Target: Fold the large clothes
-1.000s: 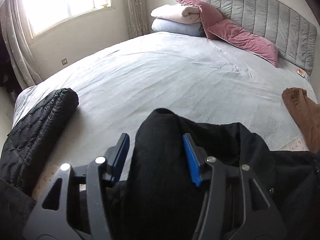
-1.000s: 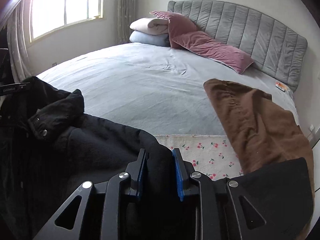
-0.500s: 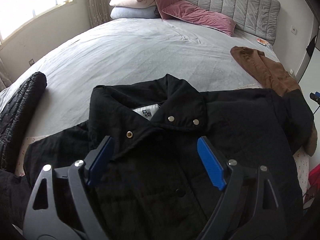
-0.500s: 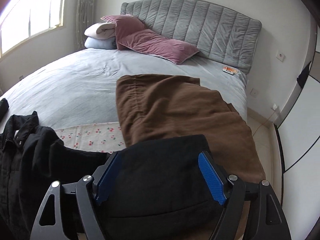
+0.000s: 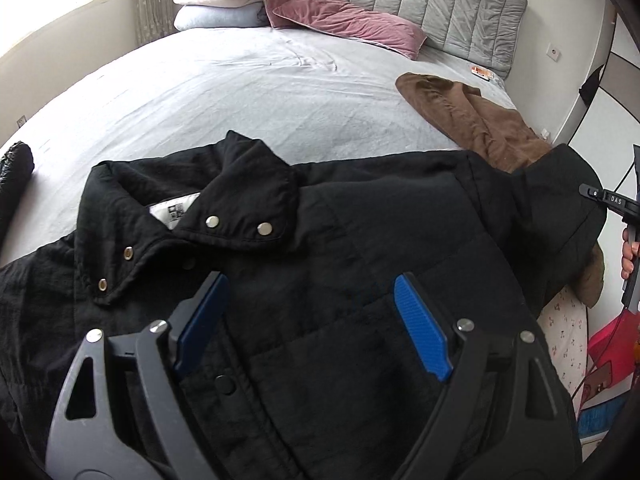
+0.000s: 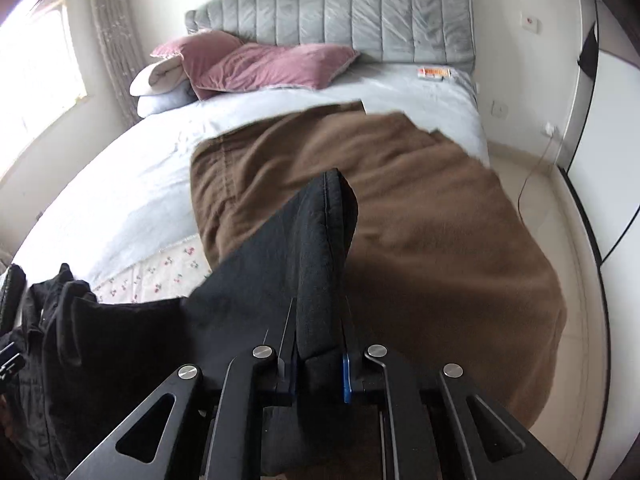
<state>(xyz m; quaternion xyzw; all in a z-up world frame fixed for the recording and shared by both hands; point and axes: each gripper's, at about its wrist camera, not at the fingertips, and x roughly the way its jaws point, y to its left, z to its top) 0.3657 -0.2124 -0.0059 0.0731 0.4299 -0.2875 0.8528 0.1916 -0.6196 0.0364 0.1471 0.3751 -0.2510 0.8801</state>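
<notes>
jacket (image 5: 360,260): black, quilted, flat, collar upper left, sleeve (image 6: 320,248) to right | left gripper (image 5: 312,328): wide above chest | right gripper (image 6: 320,376): just closed, pinching sleeve cuff

Black jacket (image 5: 360,208) showing silver snaps (image 5: 212,222) and white neck label (image 5: 174,210). Brown garment (image 6: 400,208) lying plain, no pattern. Bedsheet (image 5: 240,92) showing pale grey; headboard (image 6: 360,12) grey. Pillows (image 6: 256,66) showing dusty pink. Under-sheet (image 6: 160,268) showing white with red cherry print. Gripper pads (image 5: 420,328) showing blue.
</notes>
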